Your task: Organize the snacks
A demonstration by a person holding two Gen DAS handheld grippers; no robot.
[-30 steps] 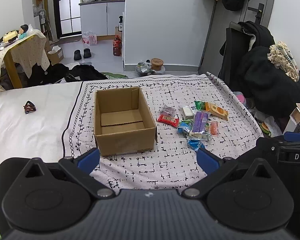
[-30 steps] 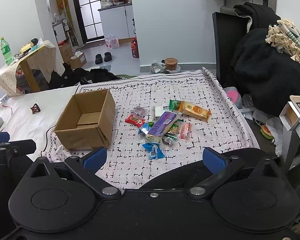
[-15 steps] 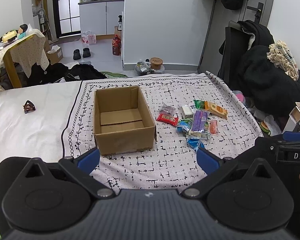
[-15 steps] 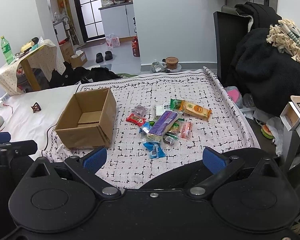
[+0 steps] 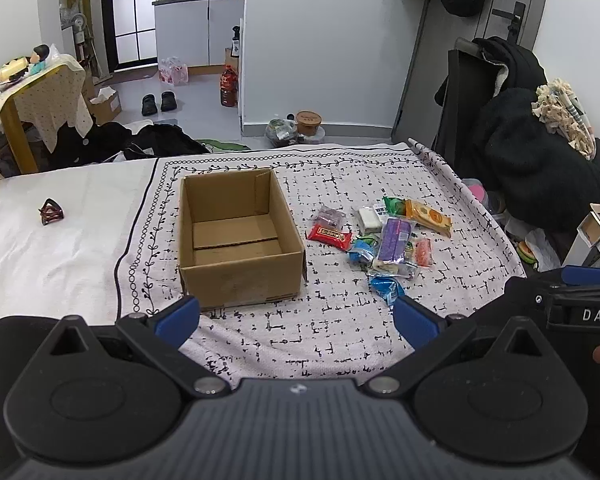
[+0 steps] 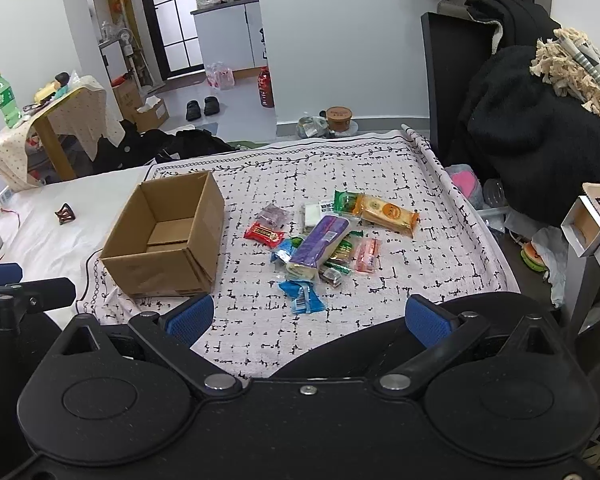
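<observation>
An open, empty cardboard box (image 5: 236, 236) stands on a patterned cloth; it also shows in the right wrist view (image 6: 168, 236). To its right lies a pile of snack packets: a purple pack (image 5: 394, 240) (image 6: 320, 246), a red bar (image 5: 329, 235) (image 6: 264, 234), an orange pack (image 5: 427, 216) (image 6: 388, 214), a blue packet (image 5: 386, 287) (image 6: 302, 297). My left gripper (image 5: 296, 318) is open and empty, short of the box's front. My right gripper (image 6: 307, 320) is open and empty, just short of the blue packet.
The patterned cloth (image 5: 340, 332) covers a bed beside a white sheet (image 5: 40, 248) with a small dark hair clip (image 5: 51, 211). Dark clothing on a chair (image 6: 540, 128) and a small white side table (image 6: 592, 228) stand to the right.
Both grippers have shifted slightly forward; the view of the box and snacks barely changes. Jaws stay open and nothing on the cloth moved.
</observation>
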